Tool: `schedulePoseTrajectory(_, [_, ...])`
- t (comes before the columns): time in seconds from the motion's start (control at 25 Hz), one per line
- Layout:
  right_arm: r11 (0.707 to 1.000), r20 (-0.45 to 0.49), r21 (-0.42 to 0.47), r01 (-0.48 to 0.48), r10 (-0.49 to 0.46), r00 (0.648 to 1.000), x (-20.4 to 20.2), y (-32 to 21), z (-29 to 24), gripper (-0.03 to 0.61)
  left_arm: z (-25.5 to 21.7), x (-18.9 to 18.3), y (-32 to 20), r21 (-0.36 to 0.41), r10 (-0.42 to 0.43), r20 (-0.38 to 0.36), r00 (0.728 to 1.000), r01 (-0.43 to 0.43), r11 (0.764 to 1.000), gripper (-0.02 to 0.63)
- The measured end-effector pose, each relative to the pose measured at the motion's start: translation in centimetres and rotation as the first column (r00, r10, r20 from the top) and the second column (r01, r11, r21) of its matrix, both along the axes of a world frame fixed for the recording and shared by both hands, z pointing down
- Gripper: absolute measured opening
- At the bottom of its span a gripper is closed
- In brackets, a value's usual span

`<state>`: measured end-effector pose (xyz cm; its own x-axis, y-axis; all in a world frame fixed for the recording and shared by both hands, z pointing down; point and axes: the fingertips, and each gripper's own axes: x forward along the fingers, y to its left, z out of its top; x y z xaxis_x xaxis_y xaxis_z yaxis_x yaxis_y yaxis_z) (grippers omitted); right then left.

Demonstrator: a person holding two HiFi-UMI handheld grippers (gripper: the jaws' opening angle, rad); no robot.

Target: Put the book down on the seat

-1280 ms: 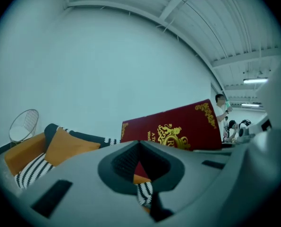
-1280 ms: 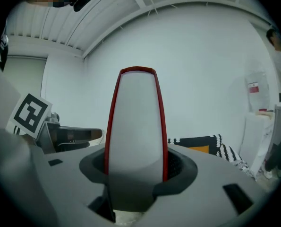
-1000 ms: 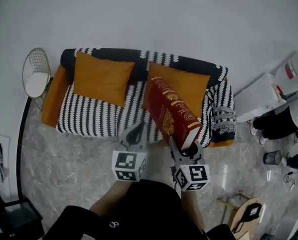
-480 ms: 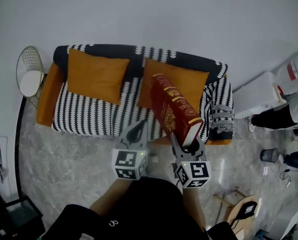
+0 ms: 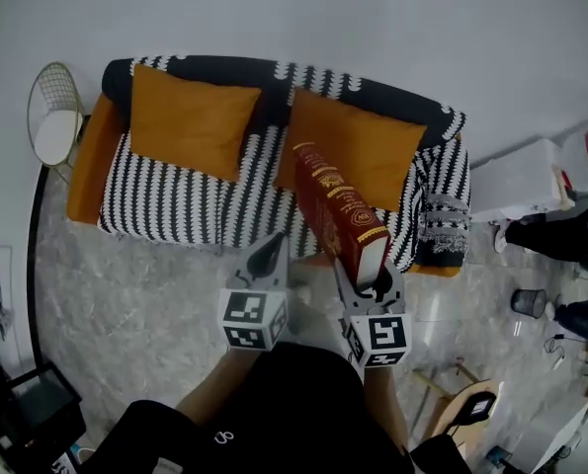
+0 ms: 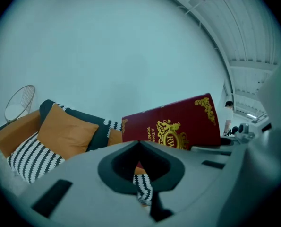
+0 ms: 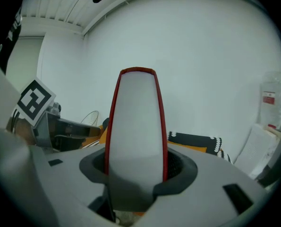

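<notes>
One book [image 5: 338, 215] clamped in right gripper's [image 5: 371, 284] fingers, left gripper's [image 5: 266, 255] fingers together, by sofa's [image 5: 224, 69] front edge; two cushions [image 5: 190, 121], striped seat [image 5: 170, 210] open.

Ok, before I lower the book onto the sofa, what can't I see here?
- Head view: the book covers the sofa seat beneath it.
- Right gripper view: the book's page edge blocks most of the sofa.
- Left gripper view: the cover's small print is unreadable, partly cut off by the left hand-held gripper.
</notes>
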<state>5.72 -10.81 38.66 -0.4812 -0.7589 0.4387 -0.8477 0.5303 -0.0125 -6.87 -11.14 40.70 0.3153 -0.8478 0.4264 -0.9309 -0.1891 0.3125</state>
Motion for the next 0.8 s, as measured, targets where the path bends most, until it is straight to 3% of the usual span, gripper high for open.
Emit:
schedulePoseTrajectory(0.16, [0.993,-0.103,-0.011,0.121,-0.122,0.987,-0.3,-0.1,1.8,0.238,0.8,-0.2,-0.2,-0.022,-0.015,-0.007,1.0,0.015,1.0,0.012])
schedulePoseTrajectory(0.28, [0.966,-0.239,-0.056,0.252,-0.258,0.936,-1.0,0.2,3.5,0.238,1.4,-0.6,-0.2,-0.037,-0.024,-0.012,1.0,0.024,0.999,0.012])
schedulePoseTrajectory(0.52, [0.841,-0.43,-0.241,0.485,-0.54,0.724,-2.3,1.3,7.8,0.238,0.8,-0.8,-1.2,-0.033,-0.052,-0.062,0.997,0.05,0.998,0.012])
schedulePoseTrajectory(0.68, [0.756,-0.505,-0.37,0.54,-0.651,0.566,-2.3,1.4,10.2,0.238,0.9,-1.0,-1.5,-0.037,-0.066,-0.079,0.995,0.063,0.997,0.012])
schedulePoseTrajectory(0.8, [0.7,-0.507,-0.442,0.561,-0.711,0.487,-2.2,0.9,11.8,0.238,1.3,-1.3,-1.4,-0.047,-0.082,-0.084,0.993,0.078,0.996,0.012])
